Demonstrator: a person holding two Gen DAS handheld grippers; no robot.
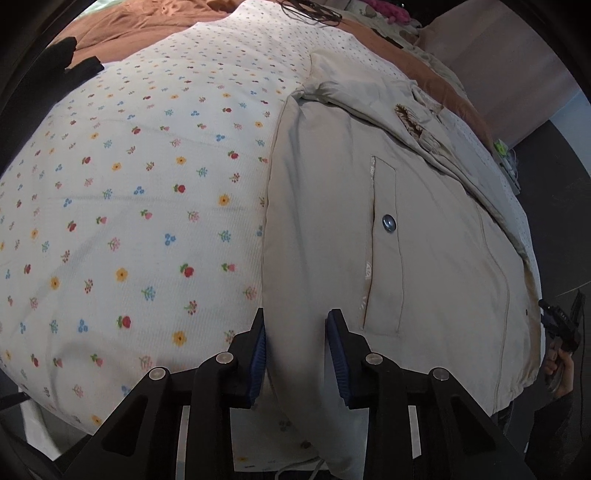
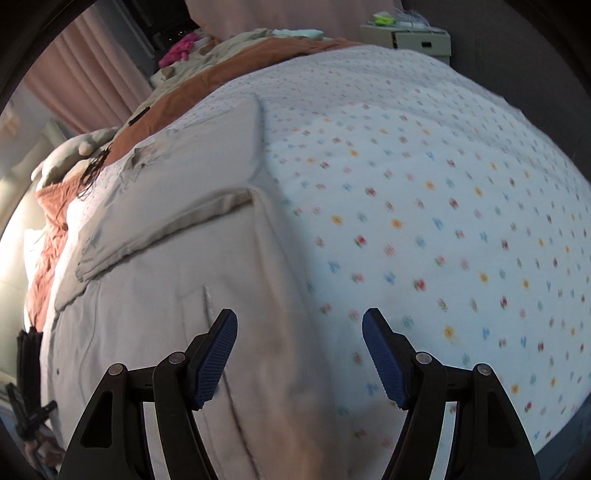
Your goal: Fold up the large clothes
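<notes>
A large beige jacket (image 1: 369, 221) lies flat on a floral quilt (image 1: 129, 203), with a snap-button pocket (image 1: 388, 223) and a sleeve folded across its top. My left gripper (image 1: 295, 350) is at the jacket's near left edge, with a fold of beige cloth between its blue pads; the jaws stand partly apart. In the right wrist view the jacket (image 2: 166, 277) fills the left half, over the quilt (image 2: 443, 221). My right gripper (image 2: 299, 350) is open above the jacket's right edge, with nothing between its pads.
A brown blanket (image 1: 147, 26) and pillows lie at the bed's far end. Black cloth (image 1: 74, 62) sits at the far left. A bedside cabinet (image 2: 410, 38) stands beyond the bed. Pink curtains (image 2: 85, 74) hang at the left.
</notes>
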